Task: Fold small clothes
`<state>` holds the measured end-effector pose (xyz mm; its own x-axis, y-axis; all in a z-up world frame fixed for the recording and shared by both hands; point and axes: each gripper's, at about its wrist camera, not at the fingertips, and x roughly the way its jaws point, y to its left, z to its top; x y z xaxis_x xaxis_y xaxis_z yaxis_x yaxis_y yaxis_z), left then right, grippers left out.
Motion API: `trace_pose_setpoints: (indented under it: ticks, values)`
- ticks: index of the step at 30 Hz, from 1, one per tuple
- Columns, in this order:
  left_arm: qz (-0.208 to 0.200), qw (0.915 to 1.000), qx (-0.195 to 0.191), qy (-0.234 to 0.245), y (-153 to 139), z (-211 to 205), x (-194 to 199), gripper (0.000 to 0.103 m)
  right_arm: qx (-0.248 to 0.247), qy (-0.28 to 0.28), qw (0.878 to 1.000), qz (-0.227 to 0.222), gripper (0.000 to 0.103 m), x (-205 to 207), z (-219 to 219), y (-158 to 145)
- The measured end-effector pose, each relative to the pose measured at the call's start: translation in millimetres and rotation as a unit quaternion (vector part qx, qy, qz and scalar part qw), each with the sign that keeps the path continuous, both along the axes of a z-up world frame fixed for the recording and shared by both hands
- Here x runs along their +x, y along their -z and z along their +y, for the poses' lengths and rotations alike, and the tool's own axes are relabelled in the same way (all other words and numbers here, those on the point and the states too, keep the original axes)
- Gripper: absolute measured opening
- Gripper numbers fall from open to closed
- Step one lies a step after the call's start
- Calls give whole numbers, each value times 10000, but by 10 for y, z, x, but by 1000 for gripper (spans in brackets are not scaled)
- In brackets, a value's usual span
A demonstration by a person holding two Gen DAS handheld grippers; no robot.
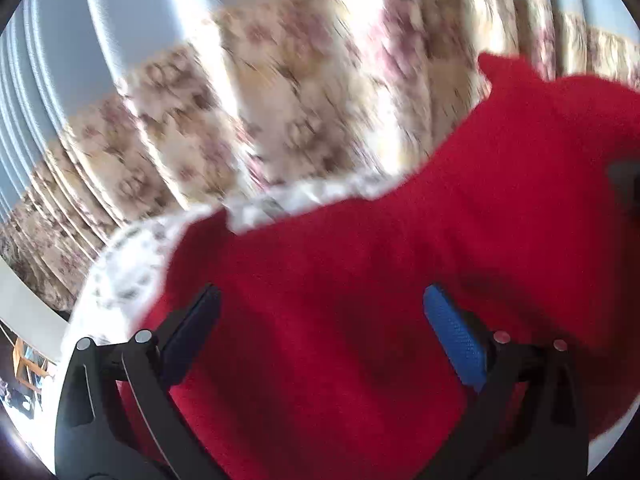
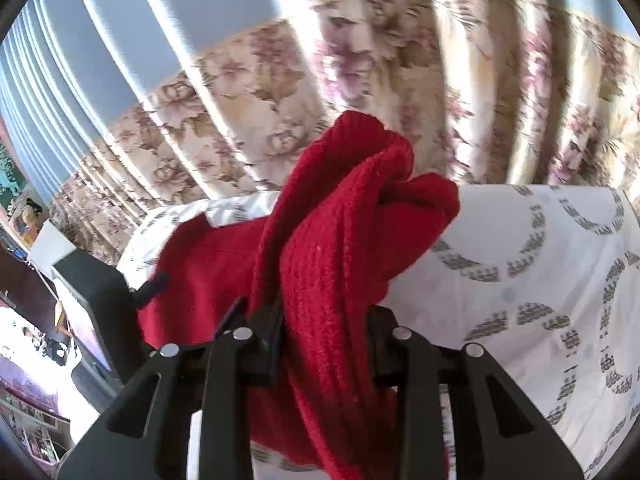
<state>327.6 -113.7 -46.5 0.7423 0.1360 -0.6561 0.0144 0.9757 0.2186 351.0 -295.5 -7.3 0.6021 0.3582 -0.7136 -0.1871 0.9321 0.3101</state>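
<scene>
A red knitted garment lies spread over a white sheet printed with grey rings. My left gripper is open just above the red knit, its blue pads wide apart with nothing between them. My right gripper is shut on a bunched fold of the same red garment, which rises from its jaws and hangs over them. The left gripper's black body shows at the left of the right wrist view, by the garment's edge.
A floral curtain hangs behind the far edge of the sheet, with a pale blue pleated curtain above it. A cluttered room corner shows at the lower left.
</scene>
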Motion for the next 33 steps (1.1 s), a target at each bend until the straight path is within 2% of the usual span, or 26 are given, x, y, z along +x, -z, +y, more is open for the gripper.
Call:
trace_pose_setpoints:
  ticks: [2, 7, 10, 14, 17, 18, 19, 21, 23, 25, 27, 29, 33]
  values:
    - [-185, 9997, 53, -125, -192, 256, -62, 100, -53, -63, 9999, -74, 31, -25, 184, -106]
    - [-284, 9983, -18, -515, -412, 985, -142, 100, -13, -183, 9998, -85, 31, -11, 779, -220]
    - [-315, 9959, -325, -778, -521, 1469, -224, 100, 6, -322, 9995, 15, 31, 50, 1238, -174]
    - [-441, 9928, -247, -1088, -614, 1933, -377, 100, 96, -449, 9988, 145, 31, 132, 1862, -45]
    - [-396, 9906, -262, -1283, -581, 2219, -452, 100, -146, -526, 9983, 192, 35, 137, 2345, 100]
    - [-376, 9896, -287, -1358, -558, 2307, -484, 100, -211, -529, 9981, 235, 46, 136, 2452, 147]
    - [-340, 9881, -348, -1456, -520, 2424, -524, 100, -165, -618, 9975, 299, 65, 131, 2573, 220]
    - [-279, 9860, -464, -1577, -458, 2595, -605, 100, -39, -858, 9957, 338, 84, 43, 2726, 286]
    - [-240, 9851, -481, -1632, -425, 2681, -679, 100, 72, -905, 9957, 207, 84, -79, 2695, 202]
    - [-214, 9849, -609, -1607, -430, 2740, -759, 100, 445, -909, 9949, 3, 84, -237, 2485, 23]
    - [-261, 9850, -714, -1546, -488, 2699, -830, 100, 189, -599, 9969, -473, 84, -397, 2229, -169]
    - [-349, 9865, -835, -1363, -577, 2559, -901, 100, -16, -257, 9960, -852, 91, -551, 1868, -308]
    - [-572, 9907, -896, -845, -810, 2084, -957, 100, -253, 248, 9959, -833, 92, -655, 1231, -291]
